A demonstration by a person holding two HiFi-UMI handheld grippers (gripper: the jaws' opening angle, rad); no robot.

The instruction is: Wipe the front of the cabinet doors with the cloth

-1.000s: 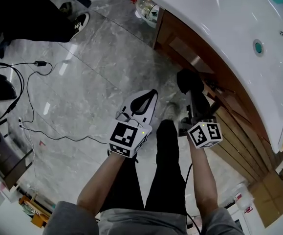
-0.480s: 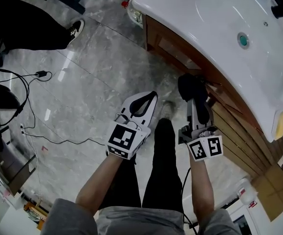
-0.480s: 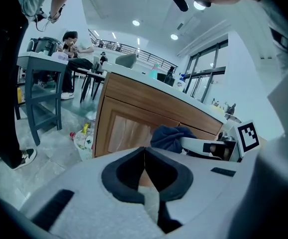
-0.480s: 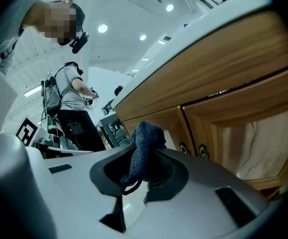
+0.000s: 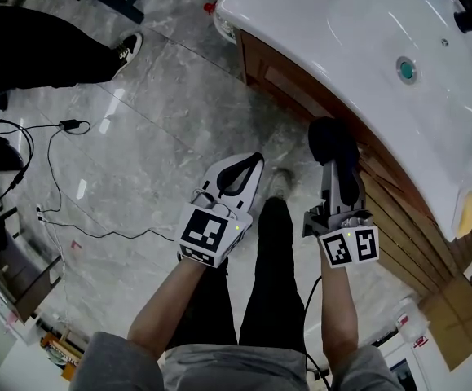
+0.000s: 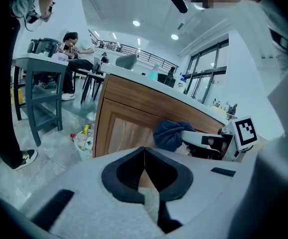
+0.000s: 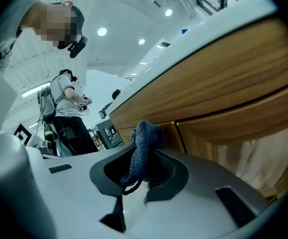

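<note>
1. The dark blue cloth [image 7: 143,138] is pinched tight in the fingers of the right gripper [image 7: 144,156]. A bunch of it sticks out past the tips.
2. In the head view the cloth is seen at the middle right, just under the edge of the white counter [image 5: 341,39] and right by the wooden cabinet doors [image 5: 386,214].
3. The left gripper [image 6: 144,156] is held over the floor, away from the doors. Its fingers are closed together on nothing.
4. For a good wipe, it is judged that the bunch should be pressed flat on the wood and slid in long lines. The hard tips should be kept off the door.
5. Only in the left gripper view is the cloth seen from the side, close up to the wood. Whether it touches cannot be told.
6. The sink is shown only in the head view. The dark gap between two doors is shown only in the right gripper view.
</note>
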